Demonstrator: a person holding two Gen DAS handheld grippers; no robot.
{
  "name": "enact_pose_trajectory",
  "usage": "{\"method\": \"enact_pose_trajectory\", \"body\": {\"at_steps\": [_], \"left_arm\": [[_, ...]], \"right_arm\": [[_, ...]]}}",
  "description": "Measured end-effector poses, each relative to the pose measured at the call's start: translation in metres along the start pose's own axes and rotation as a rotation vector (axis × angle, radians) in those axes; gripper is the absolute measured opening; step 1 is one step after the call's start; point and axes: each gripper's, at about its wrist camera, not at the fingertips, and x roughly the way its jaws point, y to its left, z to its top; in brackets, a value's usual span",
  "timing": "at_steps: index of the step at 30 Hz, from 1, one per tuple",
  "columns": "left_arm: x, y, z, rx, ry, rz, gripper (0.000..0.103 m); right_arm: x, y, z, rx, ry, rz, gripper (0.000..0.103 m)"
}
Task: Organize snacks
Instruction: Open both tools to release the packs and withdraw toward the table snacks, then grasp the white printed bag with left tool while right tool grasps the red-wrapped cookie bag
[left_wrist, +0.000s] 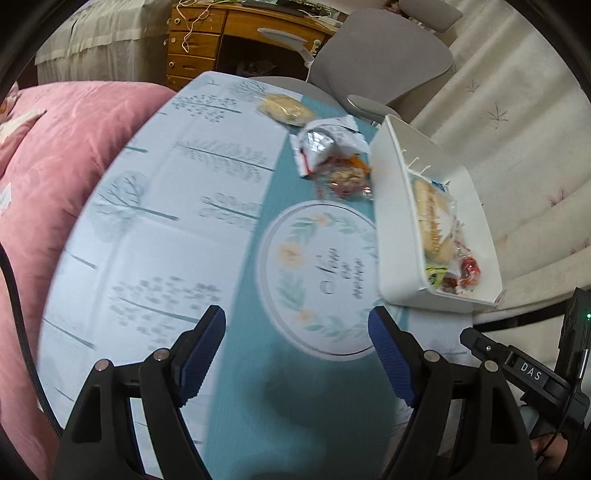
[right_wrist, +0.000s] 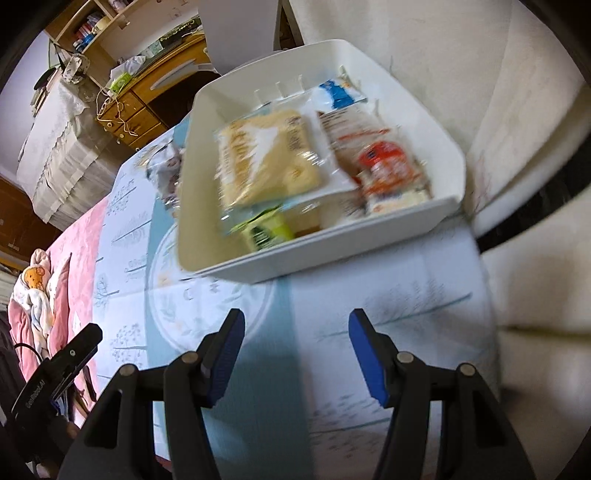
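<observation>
A white bin (left_wrist: 397, 221) stands at the table's right edge and holds several wrapped snacks; it fills the upper right wrist view (right_wrist: 439, 147). Inside lie a pale bread pack (right_wrist: 266, 158), a red-and-white pack (right_wrist: 388, 170) and a green pack (right_wrist: 266, 229). On the table beyond the bin lie a silver packet (left_wrist: 325, 142), a clear pack of nuts (left_wrist: 345, 181) and a round pastry pack (left_wrist: 284, 109). My left gripper (left_wrist: 297, 332) is open and empty above the cloth. My right gripper (right_wrist: 295, 332) is open and empty in front of the bin.
The table wears a blue-and-white tree-print cloth (left_wrist: 166, 221) with a round floral mat (left_wrist: 317, 277). A pink quilt (left_wrist: 55, 166) lies to the left. A grey chair (left_wrist: 388, 66) and wooden desk (left_wrist: 199, 40) stand behind. A cream curtain (left_wrist: 517, 129) hangs at right.
</observation>
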Motion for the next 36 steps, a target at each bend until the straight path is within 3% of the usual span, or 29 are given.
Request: {"method": "enact_pose_trajectory", "body": {"at_steps": [16, 22, 36], "left_arm": [[-0.02, 0.081, 0.059, 0.127, 0.096, -0.04, 0.08], [-0.015, 0.084, 0.091, 0.127, 0.159, -0.058, 0.081], [0.029, 0.068, 0.166, 0.074, 0.296, -0.02, 0.081]], "right_arm": [[0.014, 0.097, -0.054, 0.176, -0.104, 0.012, 0.059], [0.019, 0.117, -0.055, 0.223, -0.142, 0.008, 0.059], [0.051, 0.144, -0.028, 0.295, -0.264, 0.028, 0.06]]}}
